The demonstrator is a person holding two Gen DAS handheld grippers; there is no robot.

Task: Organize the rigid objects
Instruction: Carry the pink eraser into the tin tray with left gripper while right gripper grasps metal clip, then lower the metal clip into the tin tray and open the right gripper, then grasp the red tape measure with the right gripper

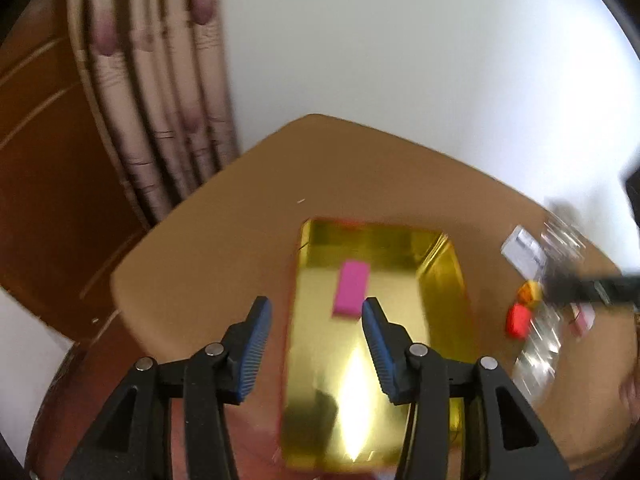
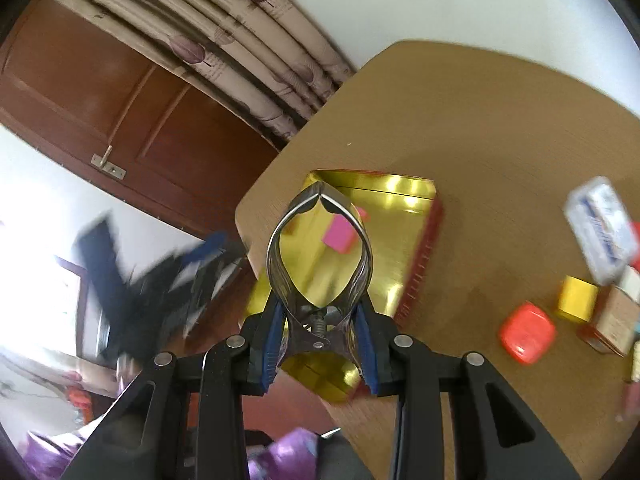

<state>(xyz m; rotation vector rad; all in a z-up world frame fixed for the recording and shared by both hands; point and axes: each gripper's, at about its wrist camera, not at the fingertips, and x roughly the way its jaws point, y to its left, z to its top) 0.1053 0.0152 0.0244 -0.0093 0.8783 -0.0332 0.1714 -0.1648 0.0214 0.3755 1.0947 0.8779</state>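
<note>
An open gold tin lies on the tan table with a pink block flat on its bottom. My left gripper hovers over the tin's near left part, open, with nothing between its blue pads. In the right wrist view my right gripper is shut on the handles of a steel spring clip, which points out over the gold tin and the pink block. The left gripper shows there as a dark blur off the table's left edge.
To the tin's right stand a red box, a yellow cube, a white and blue box and a cardboard box. A curtain and a brown door lie beyond the table's left edge.
</note>
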